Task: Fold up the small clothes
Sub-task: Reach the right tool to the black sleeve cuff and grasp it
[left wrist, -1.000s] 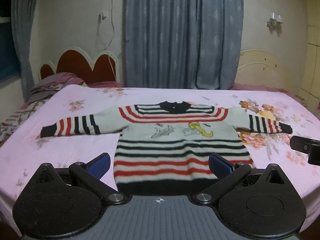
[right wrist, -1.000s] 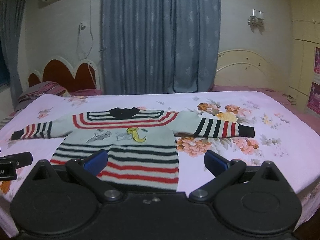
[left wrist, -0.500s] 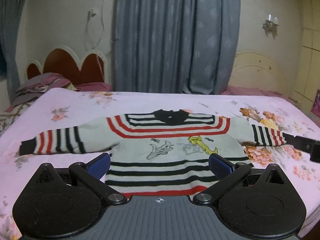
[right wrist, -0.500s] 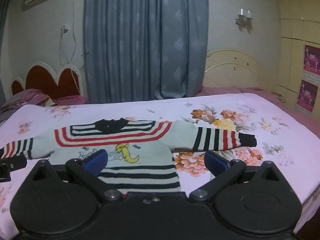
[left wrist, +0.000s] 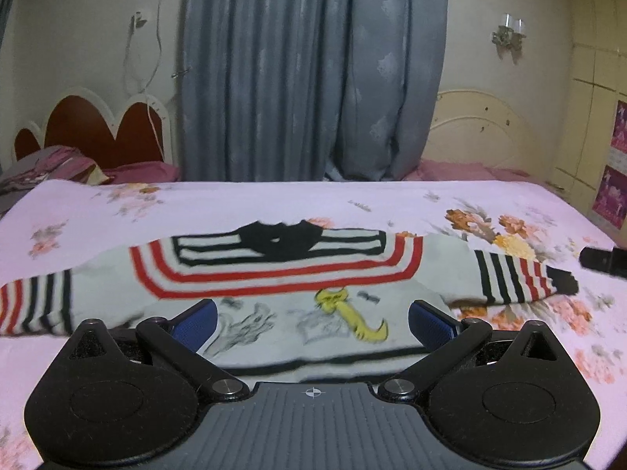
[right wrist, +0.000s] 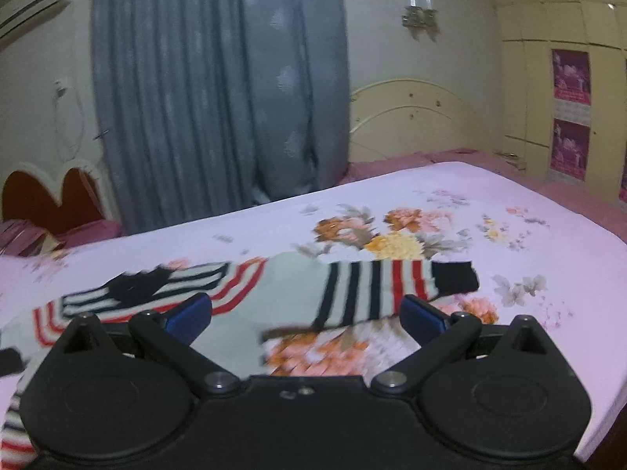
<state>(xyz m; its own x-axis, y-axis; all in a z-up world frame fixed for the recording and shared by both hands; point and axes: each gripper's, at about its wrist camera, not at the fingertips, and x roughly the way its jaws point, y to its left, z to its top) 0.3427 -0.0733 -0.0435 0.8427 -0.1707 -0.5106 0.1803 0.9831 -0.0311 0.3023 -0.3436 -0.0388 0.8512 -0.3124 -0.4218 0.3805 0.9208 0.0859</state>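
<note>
Left wrist view shows the striped sweater [left wrist: 282, 274] spread flat across the middle of the frame on the pink floral bed [left wrist: 235, 199], with the left gripper [left wrist: 311, 319] over its chest, jaws apart and empty. The right gripper [right wrist: 305, 315], jaws likewise apart, faces the sleeve [right wrist: 376, 293] at centre. A shallow pinch could catch the bedsheet too, dragging it and rumpling the sweater.
</note>
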